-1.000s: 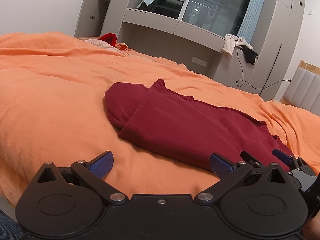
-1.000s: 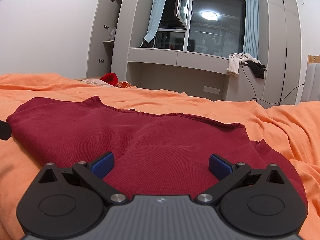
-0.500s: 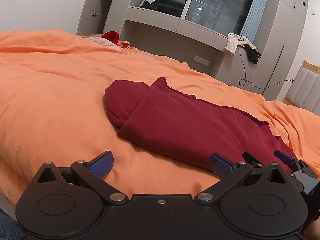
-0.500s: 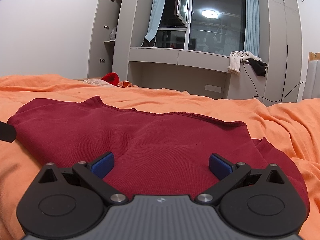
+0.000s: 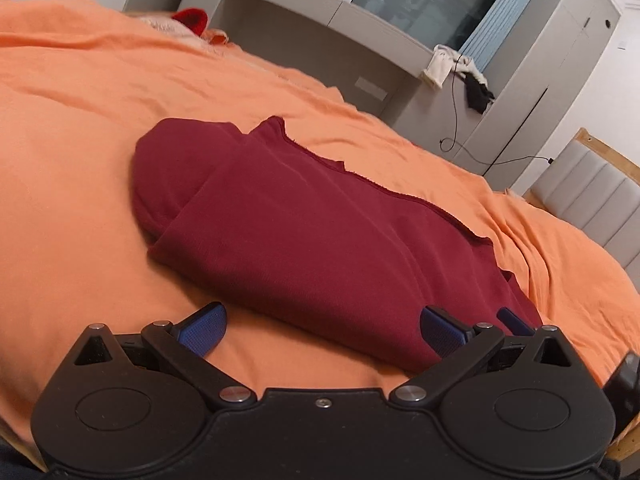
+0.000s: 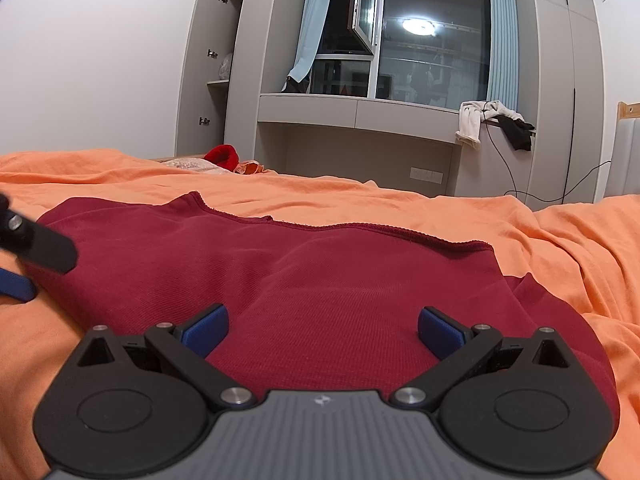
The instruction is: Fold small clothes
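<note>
A home bedroom is showing here. An orange duvet (image 6: 360,200) is covering the bed, grey built-in wardrobes (image 6: 568,80) are flanking a curtained window (image 6: 432,40), and clothes (image 6: 472,120) are hanging off the ledge.

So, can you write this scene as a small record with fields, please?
garment: dark red top, partly folded, lying on the bed
surface: orange bedcover
left gripper: open, at the garment's near left edge, holding nothing
right gripper: open, low over the garment, holding nothing
background: window, white cloth and black cloth on a ledge
</note>
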Demonstrator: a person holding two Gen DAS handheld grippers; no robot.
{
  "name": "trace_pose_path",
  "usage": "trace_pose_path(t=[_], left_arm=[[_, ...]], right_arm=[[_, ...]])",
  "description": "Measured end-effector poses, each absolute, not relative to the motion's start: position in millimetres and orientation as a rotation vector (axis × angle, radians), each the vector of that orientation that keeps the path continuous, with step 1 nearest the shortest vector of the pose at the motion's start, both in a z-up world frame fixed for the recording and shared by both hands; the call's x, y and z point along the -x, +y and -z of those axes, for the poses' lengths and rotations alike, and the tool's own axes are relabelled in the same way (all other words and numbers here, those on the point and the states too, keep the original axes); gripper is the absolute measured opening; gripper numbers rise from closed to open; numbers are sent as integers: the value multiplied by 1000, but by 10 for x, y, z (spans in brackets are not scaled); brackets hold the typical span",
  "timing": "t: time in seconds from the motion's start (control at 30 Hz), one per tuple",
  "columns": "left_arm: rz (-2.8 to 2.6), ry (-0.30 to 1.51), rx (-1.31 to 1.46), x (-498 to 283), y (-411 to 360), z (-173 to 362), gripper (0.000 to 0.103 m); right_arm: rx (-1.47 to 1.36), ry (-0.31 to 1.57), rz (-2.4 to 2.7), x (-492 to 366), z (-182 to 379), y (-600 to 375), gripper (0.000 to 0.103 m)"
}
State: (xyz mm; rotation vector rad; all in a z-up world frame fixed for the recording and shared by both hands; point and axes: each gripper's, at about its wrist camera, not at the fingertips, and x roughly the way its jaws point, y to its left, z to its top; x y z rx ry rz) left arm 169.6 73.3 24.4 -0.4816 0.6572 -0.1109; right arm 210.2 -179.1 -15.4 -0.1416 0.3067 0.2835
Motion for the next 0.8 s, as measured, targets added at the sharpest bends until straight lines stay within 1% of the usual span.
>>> trace_pose_path(t=[0.17,0.3,0.5,0.8], left_arm=[[59,700,606,-2014,898,-266,102],[30,709,610,-2219,909,-281,102],[8,640,567,-2151,854,-228,102],[11,633,546,-2090,879,-233,102]], right_arm=[[138,309,-285,-2100,153,-1800,103],[136,309,-286,-2098,153,-1796,103],[138,309,-285,-2100,151,-1800,103],[138,307,-285,-2100,152,-1810,103]])
